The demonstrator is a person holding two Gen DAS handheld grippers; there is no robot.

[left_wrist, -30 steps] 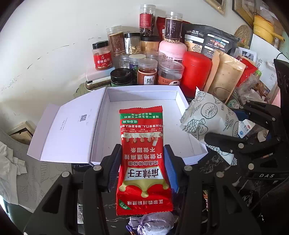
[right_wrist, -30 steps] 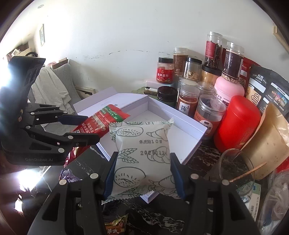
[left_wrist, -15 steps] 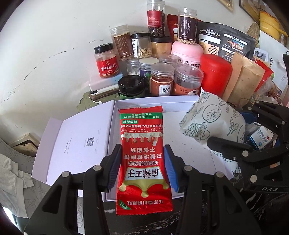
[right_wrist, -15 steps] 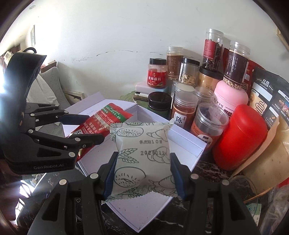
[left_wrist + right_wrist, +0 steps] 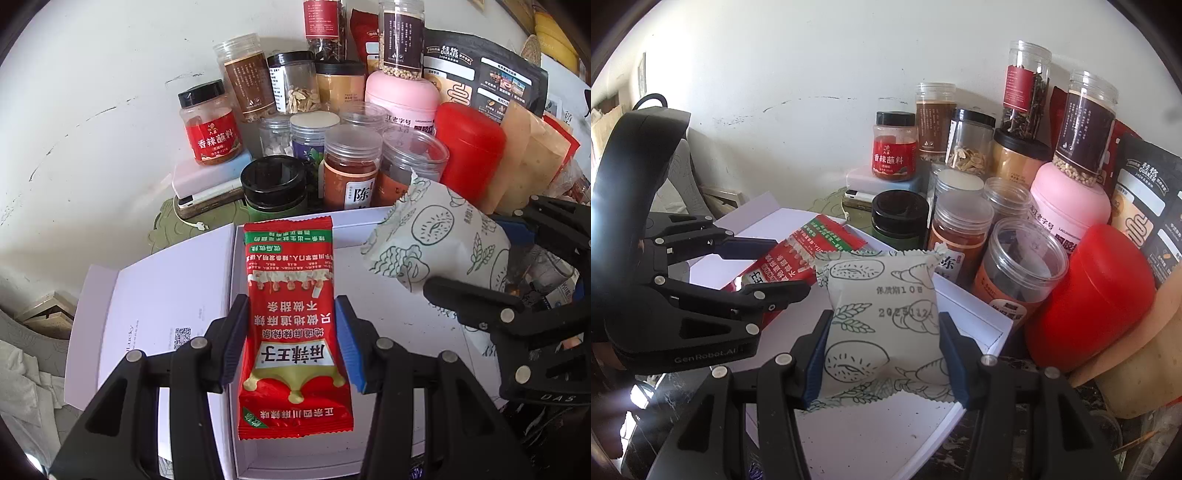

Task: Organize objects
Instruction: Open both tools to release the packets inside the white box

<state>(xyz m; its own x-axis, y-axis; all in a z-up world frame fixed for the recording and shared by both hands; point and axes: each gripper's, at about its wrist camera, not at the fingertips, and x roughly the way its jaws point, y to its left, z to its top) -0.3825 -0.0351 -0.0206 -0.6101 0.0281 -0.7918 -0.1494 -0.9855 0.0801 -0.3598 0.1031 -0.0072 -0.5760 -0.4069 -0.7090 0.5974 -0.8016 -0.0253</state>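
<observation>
change: both grippers have come forward over the white box (image 5: pixel 402 325); a second ago its far wall sat well ahead of the packets, now its floor lies under both. Jars loom closer in both views.
left gripper (image 5: pixel 291 343): jaws clamped on the red snack packet (image 5: pixel 293 325), blue pads pressing its two long edges; packet points away from the camera, hanging above the left part of the box floor. Grip unchanged.
right gripper (image 5: pixel 882 354): jaws clamped on the pale printed pastry packet (image 5: pixel 882 314), held by its sides above the right part of the box. Grip unchanged.
meaning: judgement: transport nearly done, both items above the target; next is lowering and release side by side. Box floor looks wide enough for both.
risk: packets sit close; red one's corner nearly meets the pale one in the right view. Releasing one at a time is likely safer.
box lid (image 5: pixel 155 314): hinged open to the left, lying flat, QR code showing.
surface: dark marbled tabletop (image 5: pixel 1008 435), crowded.
behind box: spice jars (image 5: pixel 351 166), black-lidded jar (image 5: pixel 273 184), red canister (image 5: pixel 1093 295), pink container (image 5: pixel 1071 199), oat bag (image 5: pixel 484 85), kraft pouches.
room: scuffed white wall (image 5: pixel 798 74); cloth-draped furniture at left.
</observation>
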